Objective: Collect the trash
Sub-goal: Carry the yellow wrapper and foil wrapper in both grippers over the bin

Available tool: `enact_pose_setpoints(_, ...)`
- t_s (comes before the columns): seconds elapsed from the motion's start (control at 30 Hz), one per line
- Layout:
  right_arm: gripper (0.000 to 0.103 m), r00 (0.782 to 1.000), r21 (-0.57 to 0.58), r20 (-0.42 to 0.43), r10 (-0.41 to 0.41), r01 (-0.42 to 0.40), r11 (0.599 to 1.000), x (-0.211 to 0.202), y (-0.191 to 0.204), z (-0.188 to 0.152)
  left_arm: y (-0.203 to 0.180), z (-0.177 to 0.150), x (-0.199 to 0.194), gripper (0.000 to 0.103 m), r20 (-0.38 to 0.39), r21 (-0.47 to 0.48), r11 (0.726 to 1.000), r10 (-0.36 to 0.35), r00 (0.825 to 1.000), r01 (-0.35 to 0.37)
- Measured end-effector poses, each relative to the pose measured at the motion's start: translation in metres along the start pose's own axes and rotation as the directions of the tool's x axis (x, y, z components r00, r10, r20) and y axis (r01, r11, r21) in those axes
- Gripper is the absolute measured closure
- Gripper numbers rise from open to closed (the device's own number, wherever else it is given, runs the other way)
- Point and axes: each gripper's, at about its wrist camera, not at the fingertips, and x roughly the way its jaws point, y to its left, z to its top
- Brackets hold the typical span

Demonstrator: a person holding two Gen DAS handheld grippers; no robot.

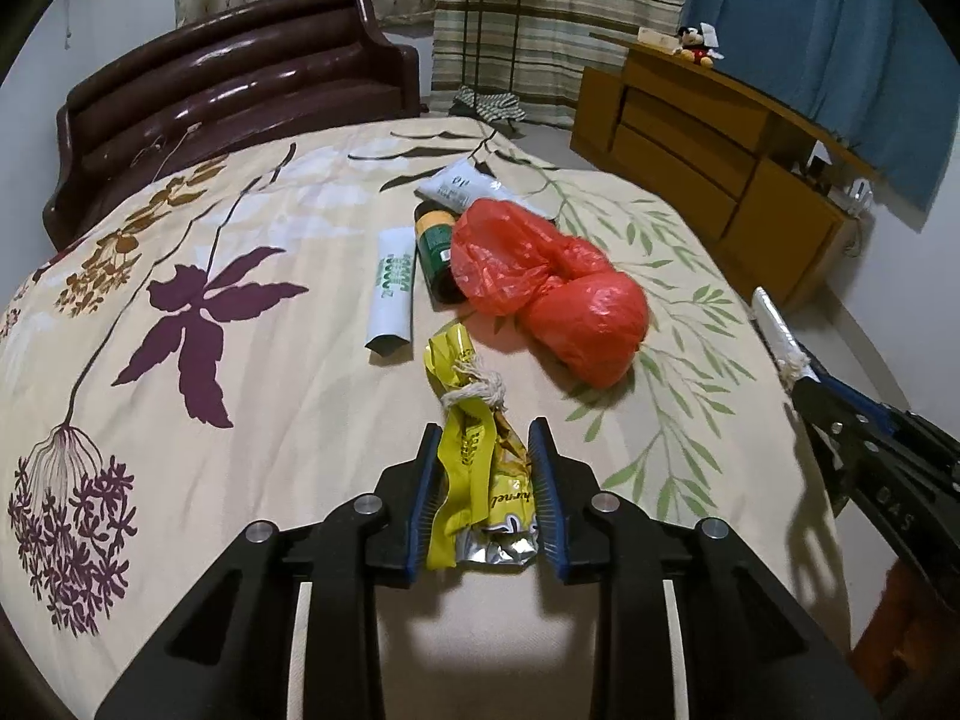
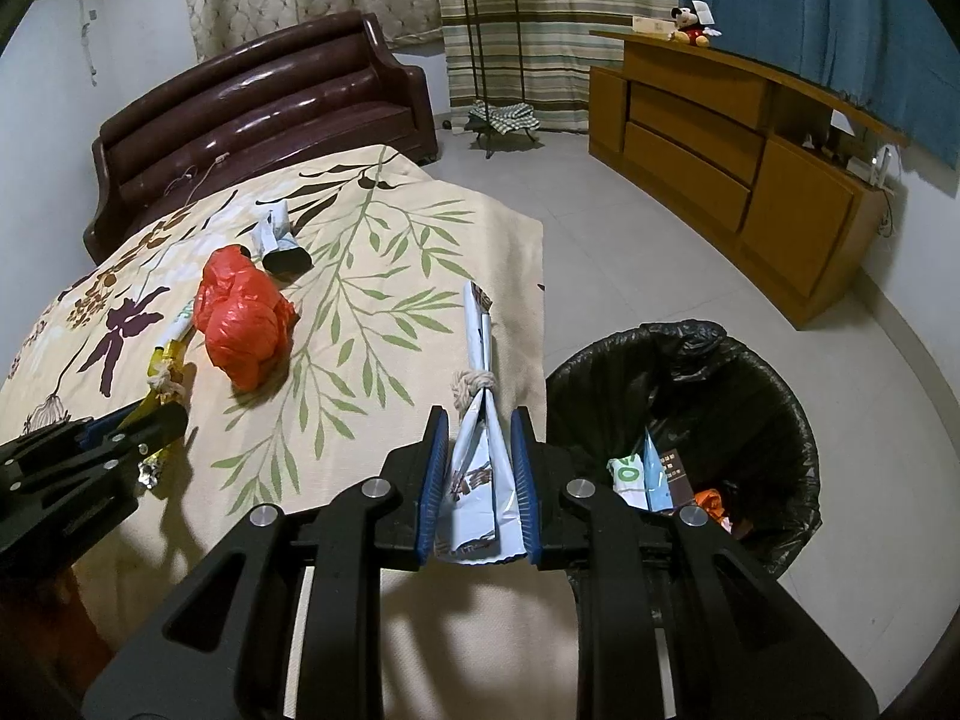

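My left gripper [image 1: 485,438] is shut on a yellow snack wrapper [image 1: 474,456] tied with a cord, held over the bed. My right gripper [image 2: 478,423] is shut on a pale blue-white wrapper [image 2: 480,450], also knotted with cord, at the bed's right edge beside the bin. The right gripper shows in the left wrist view [image 1: 798,384]; the left gripper shows in the right wrist view [image 2: 162,420]. On the bed lie a red plastic bag [image 1: 552,288], a white tube [image 1: 393,294], a green bottle [image 1: 435,246] and a white packet [image 1: 459,183].
A black-lined trash bin [image 2: 690,420] with some trash in it stands on the tiled floor right of the bed [image 2: 360,276]. A brown sofa [image 2: 264,114] is beyond the bed, a wooden cabinet [image 2: 750,162] at the right, and a plant stand [image 2: 489,48] by the curtains.
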Motion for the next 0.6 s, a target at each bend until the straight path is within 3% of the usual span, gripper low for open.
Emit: enact_pose_setpoints(0.6, 0.082, 0.998, 0.022, 0.035, -0.055, 0.055, 0.998, -0.021, -0.021, 0.003, -0.050, 0.023, -0.022, 0.073, 0.117, 0.101, 0.993, -0.078, 0.990, 0.066)
